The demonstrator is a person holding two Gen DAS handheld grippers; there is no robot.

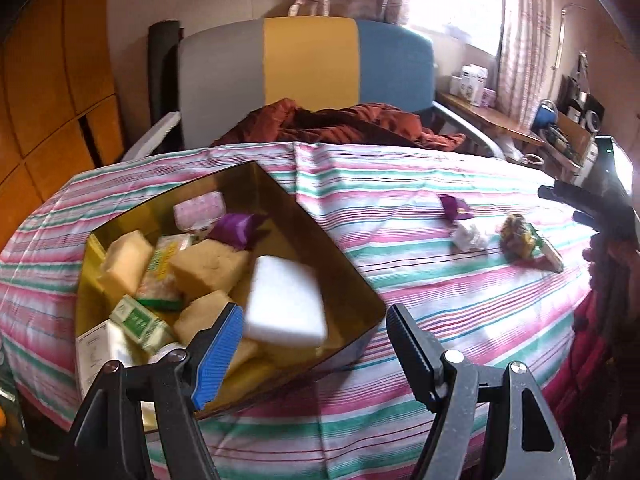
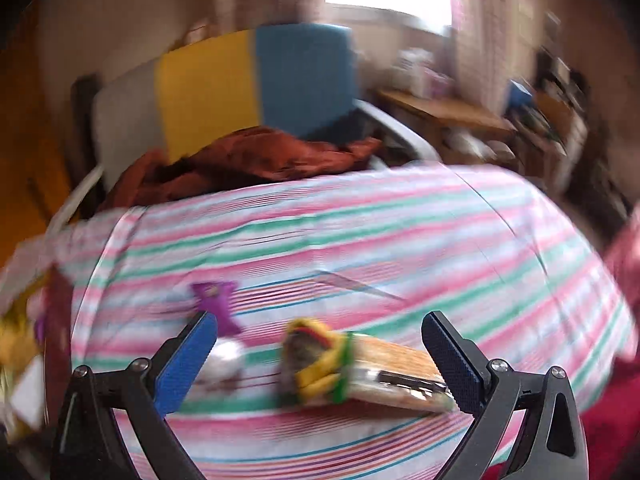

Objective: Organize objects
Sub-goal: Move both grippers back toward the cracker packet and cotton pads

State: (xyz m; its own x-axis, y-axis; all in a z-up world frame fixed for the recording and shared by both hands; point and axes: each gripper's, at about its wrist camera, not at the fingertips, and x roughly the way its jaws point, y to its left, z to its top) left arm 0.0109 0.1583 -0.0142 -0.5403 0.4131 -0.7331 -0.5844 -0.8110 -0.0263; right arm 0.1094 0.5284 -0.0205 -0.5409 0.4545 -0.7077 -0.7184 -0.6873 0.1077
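Note:
A gold box [image 1: 340,256] stands on the striped tablecloth [image 1: 420,280], holding yellow sponges [image 1: 208,266], small packets and a purple wrapper. A white sponge block [image 1: 286,304] shows blurred over the box, beside my left gripper's blue finger pad [image 1: 218,356] and clear of the other finger. My left gripper [image 1: 316,310] is open. A purple wrapper [image 2: 218,300], a crumpled white wad [image 2: 224,358] and a yellow-green snack packet [image 2: 360,364] lie on the cloth. My right gripper [image 2: 320,320] is open, low over the packet, which lies between its fingers.
A chair [image 1: 308,60] with a grey, yellow and blue back stands behind the table, with a rust-red cloth [image 1: 340,124] on it. A wooden cabinet [image 1: 48,100] is on the left and a cluttered side table [image 1: 488,116] on the right. A red sleeve [image 2: 624,412] is at the right edge.

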